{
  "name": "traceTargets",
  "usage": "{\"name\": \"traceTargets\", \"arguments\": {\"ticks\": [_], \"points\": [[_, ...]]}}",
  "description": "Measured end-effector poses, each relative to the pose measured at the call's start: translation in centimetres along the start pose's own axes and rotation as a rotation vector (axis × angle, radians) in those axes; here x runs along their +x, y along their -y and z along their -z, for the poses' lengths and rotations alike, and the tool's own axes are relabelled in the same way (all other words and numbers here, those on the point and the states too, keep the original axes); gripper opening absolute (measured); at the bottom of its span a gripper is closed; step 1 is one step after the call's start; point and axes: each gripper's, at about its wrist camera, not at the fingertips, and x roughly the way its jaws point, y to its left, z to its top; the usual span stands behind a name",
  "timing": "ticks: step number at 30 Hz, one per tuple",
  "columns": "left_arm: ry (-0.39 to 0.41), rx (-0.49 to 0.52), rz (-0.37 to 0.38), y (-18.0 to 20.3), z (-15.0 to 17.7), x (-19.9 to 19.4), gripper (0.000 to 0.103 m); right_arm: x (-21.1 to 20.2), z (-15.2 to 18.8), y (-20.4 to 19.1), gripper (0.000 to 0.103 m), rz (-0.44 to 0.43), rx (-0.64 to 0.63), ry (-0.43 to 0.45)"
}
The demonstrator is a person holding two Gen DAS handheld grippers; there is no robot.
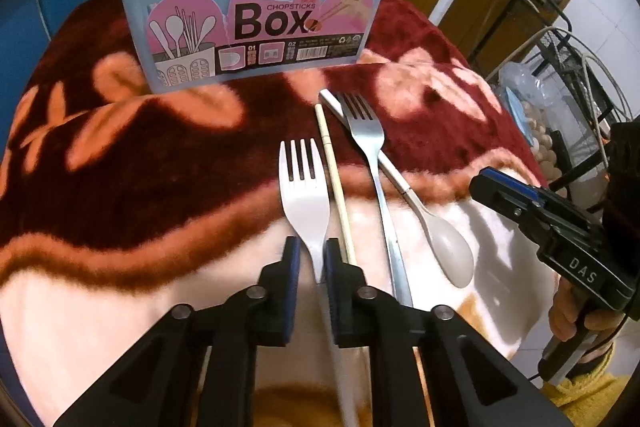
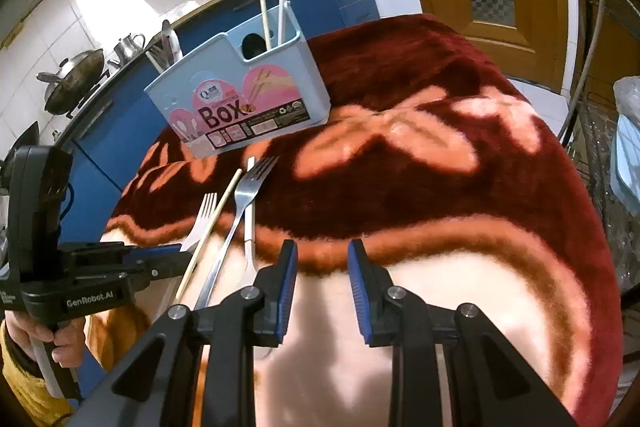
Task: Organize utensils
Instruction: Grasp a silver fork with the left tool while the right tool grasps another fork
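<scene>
Left gripper (image 1: 313,259) fingers narrowed around the white fork (image 1: 305,195) neck, pads touching or nearly so, firm clamp not confirmed; best to squeeze at the neck, lift straight, clear the chopstick (image 1: 335,187) just beside. Right gripper (image 2: 322,281) spread wide, empty, over the blanket (image 2: 440,187) near edge. Chopsticks box (image 1: 256,15) stands at the far edge, metal fork (image 1: 374,163) and spoon (image 1: 444,247) lying between.

Each black hand-held gripper (image 1: 313,259) (image 2: 322,263) has blue pads, silver screws, white lettering; yellow sleeves (image 2: 24,387).

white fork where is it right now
In the left wrist view the white fork lies on the blanket, its handle between the left gripper fingers, with a chopstick just to its right.
</scene>
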Motion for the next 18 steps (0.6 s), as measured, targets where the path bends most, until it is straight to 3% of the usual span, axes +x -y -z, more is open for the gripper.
{"name": "traceTargets", "arguments": {"ticks": [10,18], "points": [[0.099,-0.105,0.053,-2.0,0.7,-1.2,0.009,0.7,-0.8,-2.1,0.029,0.009,-0.085,-0.056],[0.24,-0.131,-0.013,-3.9,0.9,-3.8,0.008,2.7,-2.5,-3.5,0.029,-0.035,-0.083,-0.107]]}}
